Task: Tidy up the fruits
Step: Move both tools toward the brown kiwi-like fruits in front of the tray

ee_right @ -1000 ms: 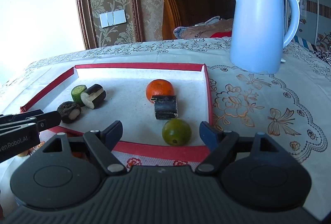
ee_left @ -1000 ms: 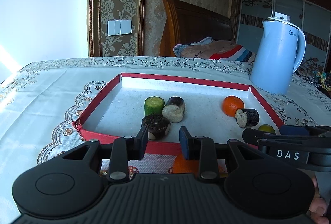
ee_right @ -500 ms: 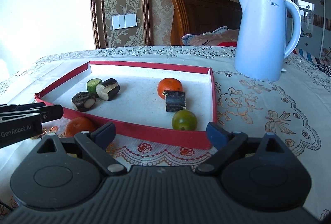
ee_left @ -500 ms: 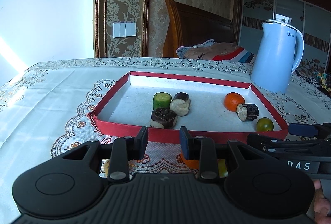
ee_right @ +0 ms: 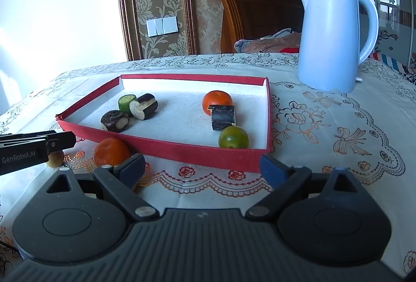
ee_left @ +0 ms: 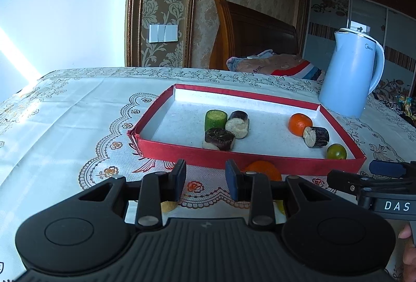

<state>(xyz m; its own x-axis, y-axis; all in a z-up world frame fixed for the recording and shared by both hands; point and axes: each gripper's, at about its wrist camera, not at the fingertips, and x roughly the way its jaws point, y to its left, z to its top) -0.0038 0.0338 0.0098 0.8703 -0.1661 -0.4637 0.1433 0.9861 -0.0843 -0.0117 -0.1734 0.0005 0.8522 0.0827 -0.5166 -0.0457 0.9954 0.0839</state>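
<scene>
A red tray (ee_left: 260, 161) (ee_right: 182, 149) holds a cucumber piece (ee_left: 215, 119), two eggplant pieces (ee_left: 238, 124) beside it, an orange (ee_left: 299, 123) (ee_right: 217, 101), a third eggplant piece (ee_left: 316, 136) (ee_right: 223, 116) and a green citrus (ee_left: 336, 151) (ee_right: 233, 137). A second orange (ee_right: 111, 151) (ee_left: 262, 168) lies on the cloth before the tray's front wall, with a small brown fruit (ee_right: 55, 158) left of it. My left gripper (ee_left: 205, 179) is open and empty, short of the tray. My right gripper (ee_right: 201, 168) is wide open and empty.
A light blue kettle (ee_right: 330, 40) (ee_left: 349, 76) stands at the back right of the table. The embroidered tablecloth (ee_left: 65, 120) covers the table. A bed headboard (ee_left: 249, 29) and bedding are behind the table.
Both grippers have pulled back and up from the tray, which now looks smaller. The orange and the small fruit in front of the tray have come into view. Both stay open.
</scene>
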